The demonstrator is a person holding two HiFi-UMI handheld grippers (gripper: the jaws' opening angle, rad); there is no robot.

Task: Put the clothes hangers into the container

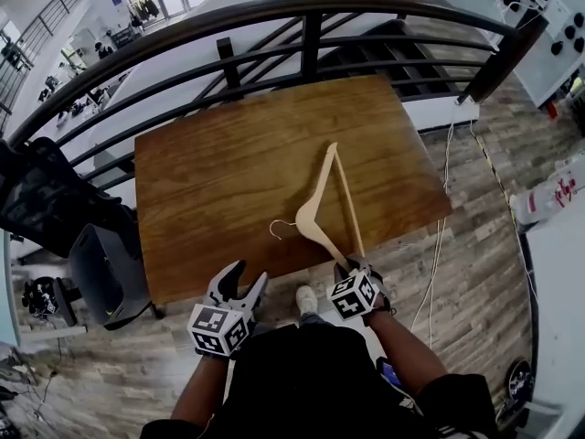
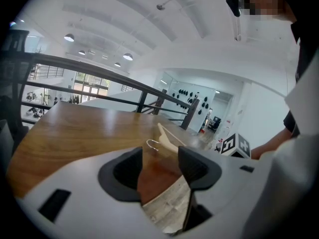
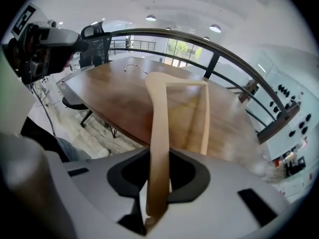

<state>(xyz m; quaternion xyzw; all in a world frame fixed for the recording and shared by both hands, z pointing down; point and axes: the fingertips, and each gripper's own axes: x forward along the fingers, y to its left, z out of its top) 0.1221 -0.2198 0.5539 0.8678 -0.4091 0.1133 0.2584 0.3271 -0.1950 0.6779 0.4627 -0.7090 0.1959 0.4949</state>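
Where under right gripper (image 1: 353, 271), hanger (image 1: 322, 199) hidden.

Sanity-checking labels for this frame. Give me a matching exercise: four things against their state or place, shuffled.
1 left gripper
2 right gripper
3 hanger
4 railing

a dark, past the table's far edge
b shut on the hanger
c pale wood, over the table
d open, empty

Pairs: 1-d, 2-b, 3-c, 4-a
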